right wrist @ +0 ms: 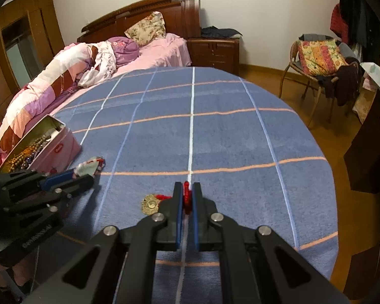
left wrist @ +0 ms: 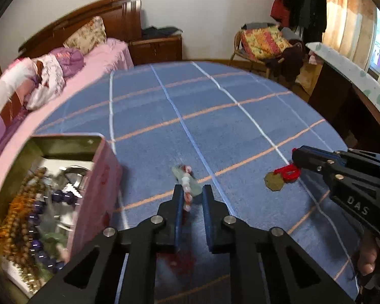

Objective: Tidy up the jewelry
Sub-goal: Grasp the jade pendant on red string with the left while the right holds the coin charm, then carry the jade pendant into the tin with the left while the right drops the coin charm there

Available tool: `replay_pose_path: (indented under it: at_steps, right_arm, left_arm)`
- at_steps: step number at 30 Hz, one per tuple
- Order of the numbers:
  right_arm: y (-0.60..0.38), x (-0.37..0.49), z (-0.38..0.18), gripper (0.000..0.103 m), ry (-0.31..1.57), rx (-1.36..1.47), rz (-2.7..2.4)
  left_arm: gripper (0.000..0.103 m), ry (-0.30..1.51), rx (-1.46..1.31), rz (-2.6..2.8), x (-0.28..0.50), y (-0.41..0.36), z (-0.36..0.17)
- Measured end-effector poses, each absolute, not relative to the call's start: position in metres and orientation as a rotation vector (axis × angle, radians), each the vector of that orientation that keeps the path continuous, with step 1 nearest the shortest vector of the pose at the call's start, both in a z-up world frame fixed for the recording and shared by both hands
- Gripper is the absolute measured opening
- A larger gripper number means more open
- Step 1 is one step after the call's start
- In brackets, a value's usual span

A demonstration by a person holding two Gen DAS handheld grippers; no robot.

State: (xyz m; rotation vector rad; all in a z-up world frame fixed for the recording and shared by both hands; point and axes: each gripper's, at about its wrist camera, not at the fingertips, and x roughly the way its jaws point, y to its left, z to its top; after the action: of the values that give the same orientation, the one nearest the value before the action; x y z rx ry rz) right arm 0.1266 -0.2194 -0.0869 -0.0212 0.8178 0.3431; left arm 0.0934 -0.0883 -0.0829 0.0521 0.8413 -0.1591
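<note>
Closing my left gripper (left wrist: 192, 190) on the pink-and-pale-green beaded bracelet (left wrist: 187, 179) lying on the blue checked blanket (left wrist: 240, 131), while my right gripper (right wrist: 187, 190) pinches the red cord (right wrist: 187, 195) of the brass pendant (right wrist: 150, 204). Next I judge: lift both into the pink tin box (left wrist: 98, 177).

Left gripper (left wrist: 193, 192) and right gripper (right wrist: 189, 190), matte black angular linkage arms, triangular cut-outs, round silver pivot screws, blue pads lining narrow jaws, white lettering on the side
</note>
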Motion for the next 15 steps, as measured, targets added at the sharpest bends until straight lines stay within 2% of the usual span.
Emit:
replay_pose_path:
  at_steps: [9, 15]
  right_arm:
    - [-0.220, 0.120, -0.077, 0.009, 0.795, 0.010, 0.390]
    - [-0.223, 0.111, -0.050, 0.009, 0.739, 0.051, 0.420]
  left_arm:
    - [0.014, 0.772, 0.036, -0.184, 0.076, -0.081, -0.058]
    - [0.014, 0.717, 0.007, -0.170, 0.063, -0.065, -0.035]
